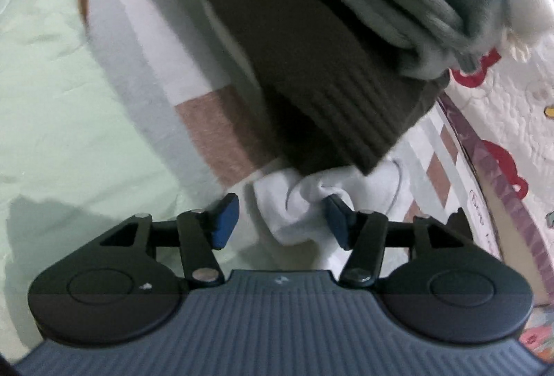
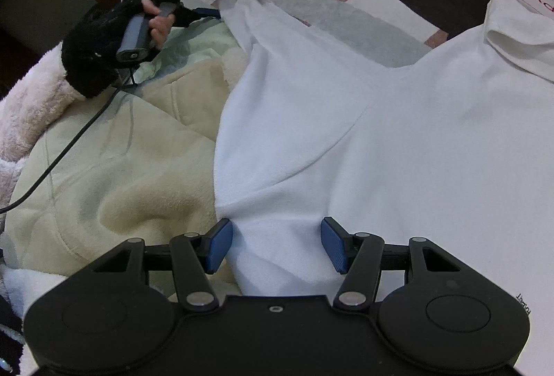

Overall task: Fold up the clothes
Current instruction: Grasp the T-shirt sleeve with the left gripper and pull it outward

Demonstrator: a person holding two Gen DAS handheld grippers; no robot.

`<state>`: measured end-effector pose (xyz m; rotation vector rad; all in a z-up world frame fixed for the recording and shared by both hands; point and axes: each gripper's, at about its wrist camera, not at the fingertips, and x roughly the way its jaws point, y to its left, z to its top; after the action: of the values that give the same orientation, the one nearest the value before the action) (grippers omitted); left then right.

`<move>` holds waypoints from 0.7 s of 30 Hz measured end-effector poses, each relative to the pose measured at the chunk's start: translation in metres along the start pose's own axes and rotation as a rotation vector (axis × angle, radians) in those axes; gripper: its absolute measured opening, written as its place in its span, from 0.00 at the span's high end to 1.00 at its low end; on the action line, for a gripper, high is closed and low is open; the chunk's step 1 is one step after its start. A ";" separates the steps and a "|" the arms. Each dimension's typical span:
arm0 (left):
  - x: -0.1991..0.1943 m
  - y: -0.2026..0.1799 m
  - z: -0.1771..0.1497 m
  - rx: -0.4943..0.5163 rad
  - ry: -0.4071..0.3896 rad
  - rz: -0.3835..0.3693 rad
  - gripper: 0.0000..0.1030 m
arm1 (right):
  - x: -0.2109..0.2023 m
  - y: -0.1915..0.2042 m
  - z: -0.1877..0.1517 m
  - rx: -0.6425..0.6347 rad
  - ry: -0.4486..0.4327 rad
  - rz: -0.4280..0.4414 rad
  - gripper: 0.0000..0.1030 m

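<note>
Already the soft white cotton shirt (image 2: pixel 363 140) lay stretched between both open grippers, left gripper (image 1: pixel 280 216) and right gripper (image 2: pixel 275 244) straddling opposite ends.

A home bedroom is being shown, most likely the top of a bed. The surface is being covered by a quilted bedspread with grey, white and brown-pink squares (image 1: pixel 194 105), and beside it a pale green wrinkled sheet (image 1: pixel 52 92) is being seen. A pile of folded dark knitted and grey clothes (image 1: pixel 311 40) is being kept on the bed, and a cream fleece blanket (image 2: pixel 114 175) is lying near a white soft garment (image 2: pixel 398 150).
</note>
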<state>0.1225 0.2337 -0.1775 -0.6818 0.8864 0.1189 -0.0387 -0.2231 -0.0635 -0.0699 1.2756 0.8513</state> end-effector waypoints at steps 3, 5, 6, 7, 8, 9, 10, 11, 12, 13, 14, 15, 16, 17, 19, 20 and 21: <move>0.005 -0.009 -0.006 0.035 -0.020 -0.004 0.82 | 0.002 0.001 -0.001 0.004 -0.001 -0.007 0.39; 0.001 -0.015 -0.006 0.083 -0.038 0.030 0.96 | 0.002 0.002 -0.002 0.006 -0.005 -0.011 0.39; -0.003 -0.018 -0.006 0.107 -0.054 0.057 0.97 | 0.002 0.001 -0.003 0.008 -0.006 -0.011 0.39; -0.012 -0.022 -0.005 0.142 -0.096 0.087 0.97 | 0.002 0.001 -0.004 0.010 -0.009 -0.011 0.39; -0.034 -0.031 -0.003 0.210 -0.203 0.127 0.98 | 0.001 0.001 -0.005 0.013 -0.012 -0.009 0.39; -0.056 -0.040 -0.001 0.276 -0.309 0.167 1.00 | 0.001 0.000 -0.006 0.017 -0.016 -0.007 0.39; -0.078 -0.047 0.000 0.323 -0.406 0.196 1.00 | 0.001 0.000 -0.007 0.023 -0.022 -0.006 0.39; -0.099 -0.048 -0.001 0.320 -0.479 0.197 1.00 | 0.001 -0.001 -0.007 0.027 -0.027 -0.007 0.39; -0.117 -0.049 -0.002 0.324 -0.541 0.209 1.00 | 0.001 -0.001 -0.008 0.029 -0.032 -0.007 0.39; -0.125 -0.048 -0.005 0.344 -0.559 0.243 1.00 | 0.001 -0.001 -0.009 0.031 -0.034 -0.007 0.39; -0.122 -0.045 -0.004 0.359 -0.527 0.266 1.00 | 0.000 -0.001 -0.010 0.031 -0.034 -0.008 0.39; -0.117 -0.040 -0.003 0.358 -0.477 0.282 1.00 | 0.000 0.000 -0.009 0.030 -0.033 -0.010 0.39; -0.106 -0.031 0.002 0.310 -0.378 0.273 0.99 | 0.000 0.000 -0.009 0.029 -0.032 -0.012 0.39; -0.095 -0.019 0.005 0.236 -0.270 0.245 0.97 | 0.000 0.000 -0.009 0.028 -0.031 -0.014 0.39; -0.077 0.001 0.003 0.091 -0.107 0.164 0.95 | 0.000 0.001 -0.009 0.025 -0.029 -0.017 0.39; -0.067 0.011 0.002 0.019 -0.026 0.123 0.92 | 0.000 0.001 -0.008 0.022 -0.028 -0.021 0.39; -0.061 0.018 0.002 -0.034 0.033 0.089 0.86 | -0.002 0.002 -0.007 0.015 -0.031 -0.030 0.39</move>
<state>0.0783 0.2593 -0.1405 -0.6778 0.9485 0.2027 -0.0457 -0.2259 -0.0633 -0.0631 1.2488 0.8143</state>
